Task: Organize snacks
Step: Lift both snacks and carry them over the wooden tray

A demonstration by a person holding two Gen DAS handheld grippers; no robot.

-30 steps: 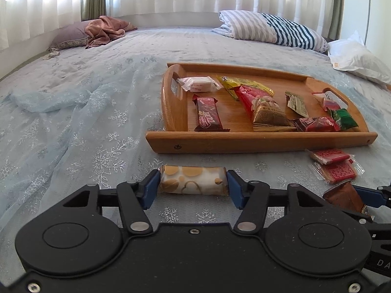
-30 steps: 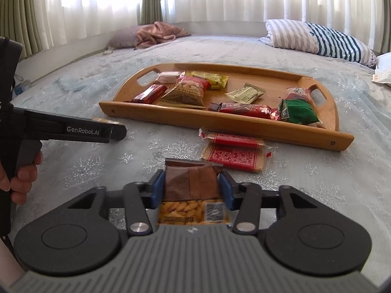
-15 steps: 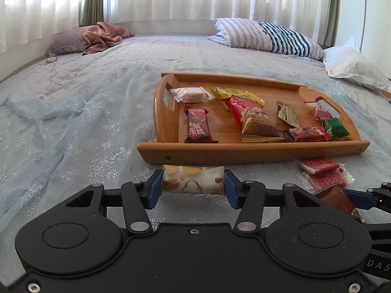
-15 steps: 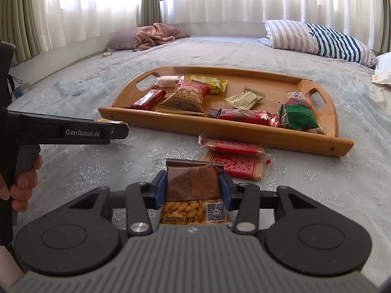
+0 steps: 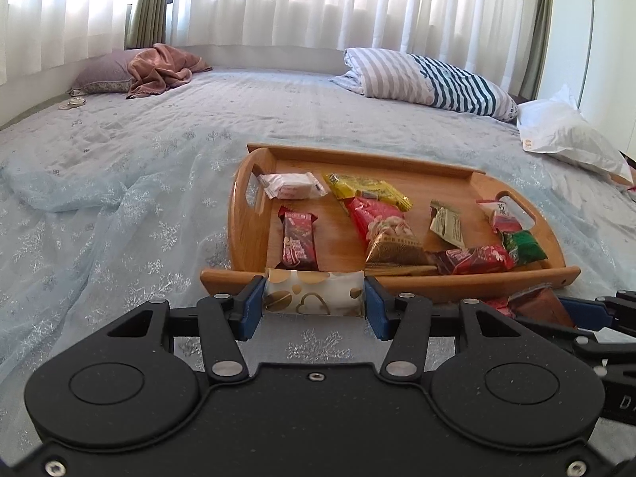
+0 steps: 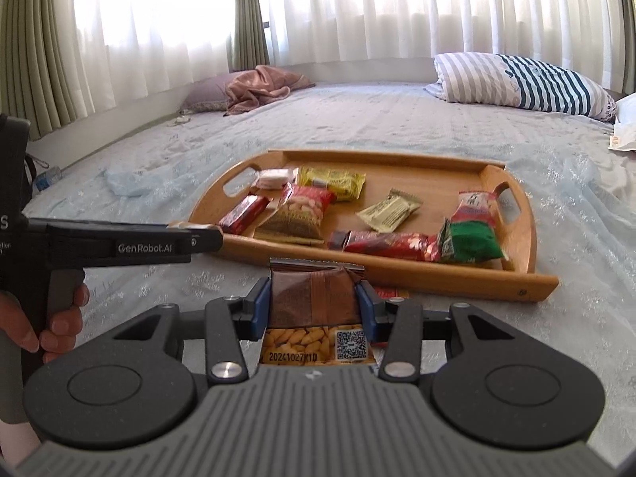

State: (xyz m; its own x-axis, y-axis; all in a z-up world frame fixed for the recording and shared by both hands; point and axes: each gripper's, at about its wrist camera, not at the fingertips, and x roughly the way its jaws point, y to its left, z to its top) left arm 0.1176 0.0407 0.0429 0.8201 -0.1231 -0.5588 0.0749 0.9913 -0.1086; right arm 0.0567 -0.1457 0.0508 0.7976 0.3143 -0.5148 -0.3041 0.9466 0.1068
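My left gripper (image 5: 314,298) is shut on a white snack pack with gold hearts (image 5: 314,293), held above the bed at the near rim of the wooden tray (image 5: 254,214). My right gripper (image 6: 313,302) is shut on a brown peanut packet (image 6: 312,294), held above the bed in front of the tray (image 6: 528,234). The tray holds several snacks, among them a red bar (image 5: 299,243), a yellow pack (image 5: 367,190) and a green pack (image 6: 471,243). The left gripper also shows in the right wrist view (image 6: 198,238).
Red packs (image 6: 391,292) lie on the bedspread just before the tray, mostly hidden by my right gripper. A striped pillow (image 5: 429,79), a white pillow (image 5: 568,135) and a pink blanket on a pillow (image 5: 159,67) lie at the far side of the bed.
Both grippers have risen and moved forward toward the tray with their packs. The red packs on the bed have slipped behind the right gripper.
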